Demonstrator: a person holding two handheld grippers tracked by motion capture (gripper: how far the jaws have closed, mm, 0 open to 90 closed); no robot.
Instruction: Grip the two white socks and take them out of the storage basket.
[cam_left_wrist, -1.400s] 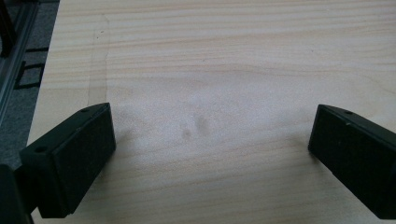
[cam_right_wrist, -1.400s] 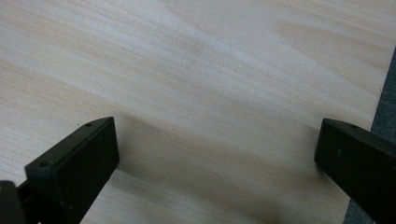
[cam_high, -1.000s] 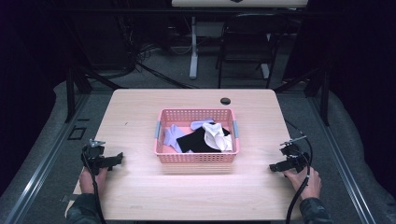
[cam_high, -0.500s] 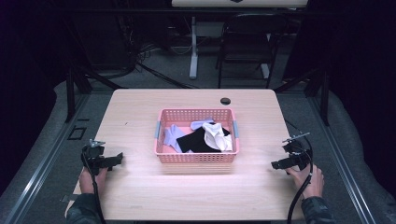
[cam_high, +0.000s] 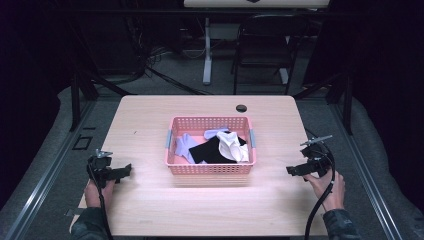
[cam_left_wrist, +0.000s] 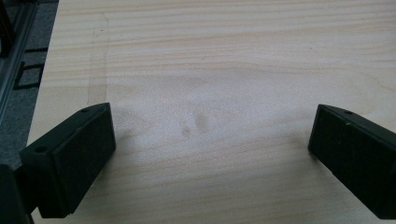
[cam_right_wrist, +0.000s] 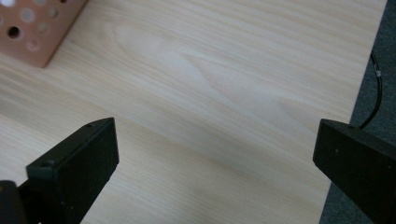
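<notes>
With both your left gripper (cam_high: 125, 170) and right gripper (cam_high: 291, 170) spread wide over bare wood, you seem about to start: reach inward to the pink perforated plastic basket (cam_high: 210, 168) of mixed cloths lying between them.

No readable text, labels, brands, numbers or signs on anything.

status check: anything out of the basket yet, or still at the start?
Looks like the start. Done: nothing visibly; the white, black and lavender cloths all lie inside the pink basket. In hand: nothing; the left tool and right tool are both open over bare table, either side of the basket. Left: presumably everything.
</notes>
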